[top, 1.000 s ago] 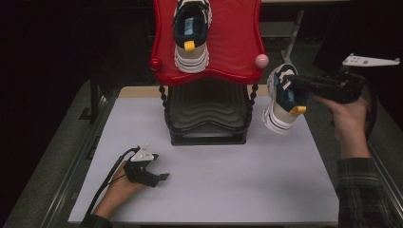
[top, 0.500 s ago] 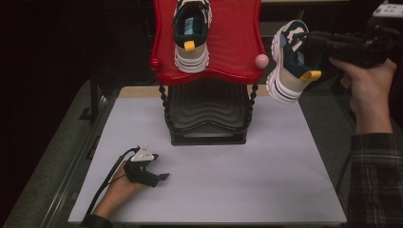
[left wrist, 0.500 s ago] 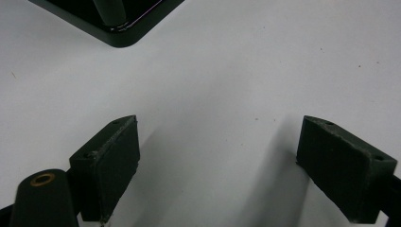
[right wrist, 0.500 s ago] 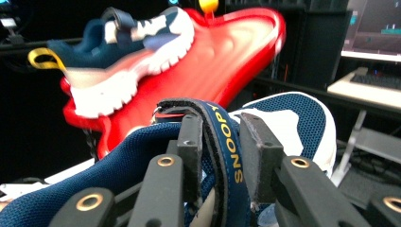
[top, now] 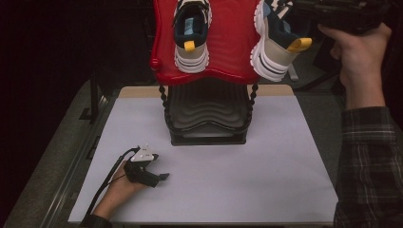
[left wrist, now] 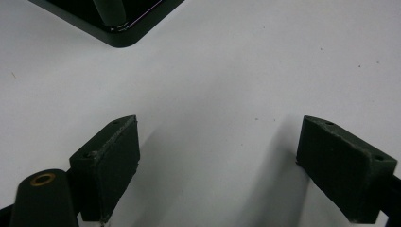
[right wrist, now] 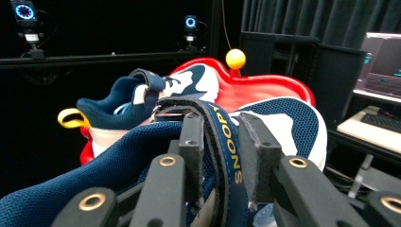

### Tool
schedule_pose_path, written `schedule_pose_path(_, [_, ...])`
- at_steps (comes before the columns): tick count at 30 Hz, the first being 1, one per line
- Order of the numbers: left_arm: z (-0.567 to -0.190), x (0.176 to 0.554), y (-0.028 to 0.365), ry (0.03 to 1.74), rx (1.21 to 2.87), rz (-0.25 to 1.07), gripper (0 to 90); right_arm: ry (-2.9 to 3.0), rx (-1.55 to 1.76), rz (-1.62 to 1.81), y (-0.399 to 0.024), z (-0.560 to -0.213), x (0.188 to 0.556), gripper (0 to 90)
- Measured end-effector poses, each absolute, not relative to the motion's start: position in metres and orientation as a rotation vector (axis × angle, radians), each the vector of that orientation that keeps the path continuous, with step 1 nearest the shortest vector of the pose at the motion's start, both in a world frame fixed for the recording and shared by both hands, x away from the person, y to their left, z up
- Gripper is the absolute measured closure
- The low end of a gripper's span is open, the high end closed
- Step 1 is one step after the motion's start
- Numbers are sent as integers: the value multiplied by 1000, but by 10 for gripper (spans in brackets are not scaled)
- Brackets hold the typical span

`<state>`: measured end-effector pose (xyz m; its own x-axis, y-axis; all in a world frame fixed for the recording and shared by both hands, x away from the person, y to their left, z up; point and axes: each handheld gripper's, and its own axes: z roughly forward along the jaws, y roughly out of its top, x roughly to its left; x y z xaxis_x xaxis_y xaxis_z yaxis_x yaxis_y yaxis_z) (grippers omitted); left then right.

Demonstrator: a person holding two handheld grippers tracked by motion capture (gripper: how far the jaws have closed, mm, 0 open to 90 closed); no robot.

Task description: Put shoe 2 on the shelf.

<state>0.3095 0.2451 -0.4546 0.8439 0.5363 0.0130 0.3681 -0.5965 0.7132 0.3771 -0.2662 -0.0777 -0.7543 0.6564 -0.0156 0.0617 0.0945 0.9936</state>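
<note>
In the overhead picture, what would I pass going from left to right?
Left gripper resting on the white table → sneaker on the red shelf → second sneaker, held up by the right gripper → hand.

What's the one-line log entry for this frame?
right hand-held gripper: shut on sneaker strap, sneaker at red shelf | left hand-held gripper: open, on table

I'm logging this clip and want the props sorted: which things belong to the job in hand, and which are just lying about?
In the job:
- held shoe, strap clamped in the right gripper
- placed shoe on the red shelf
- black rack

Lying about:
- left gripper, open, resting on the white mat
- keyboard, background
</note>
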Motion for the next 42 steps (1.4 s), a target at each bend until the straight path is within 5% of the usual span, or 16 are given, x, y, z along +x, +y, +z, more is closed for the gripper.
schedule_pose_path(22, [-455,309,245,653,2275,291,132,1966,655,1663,-198,-65,439,728])
schedule_pose_path(35, [-455,310,245,653,2275,292,132,2012,613,1581,-162,-79,443,718])
schedule_pose_path(42, [-455,310,245,653,2275,291,132,2043,631,1567,-154,-81,443,636])
